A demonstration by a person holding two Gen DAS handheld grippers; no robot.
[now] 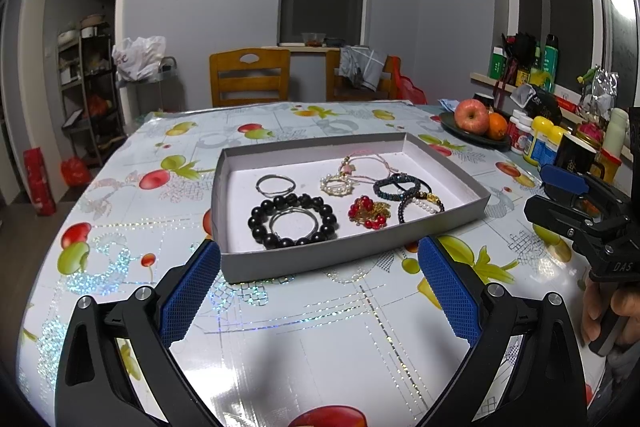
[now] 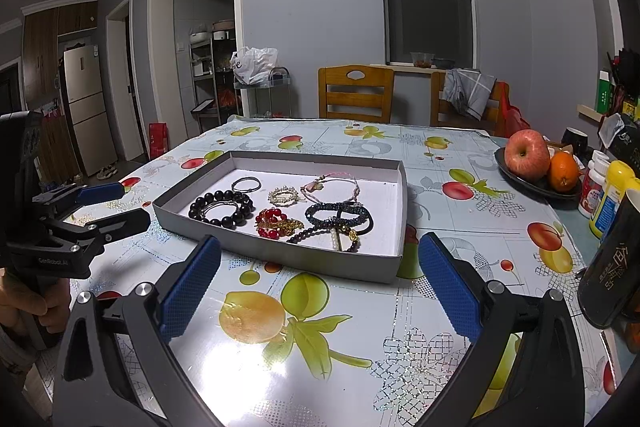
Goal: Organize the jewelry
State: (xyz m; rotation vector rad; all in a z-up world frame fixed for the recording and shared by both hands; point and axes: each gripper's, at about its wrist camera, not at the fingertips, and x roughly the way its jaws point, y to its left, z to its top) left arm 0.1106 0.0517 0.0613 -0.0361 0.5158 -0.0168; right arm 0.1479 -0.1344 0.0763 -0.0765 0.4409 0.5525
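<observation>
A shallow grey tray sits on the fruit-print tablecloth and holds all the jewelry. Inside lie a black bead bracelet, thin silver bangles, a pearl clip, a pink cord bracelet, a red bead and gold chain piece and dark beaded bracelets. My left gripper hovers open just short of the tray's near wall, with nothing held. My right gripper is open and empty at the tray's right corner.
A dark plate with an apple and an orange stands at the right. Beside it are jars and yellow-capped bottles and a black mug. Two wooden chairs stand behind the far edge.
</observation>
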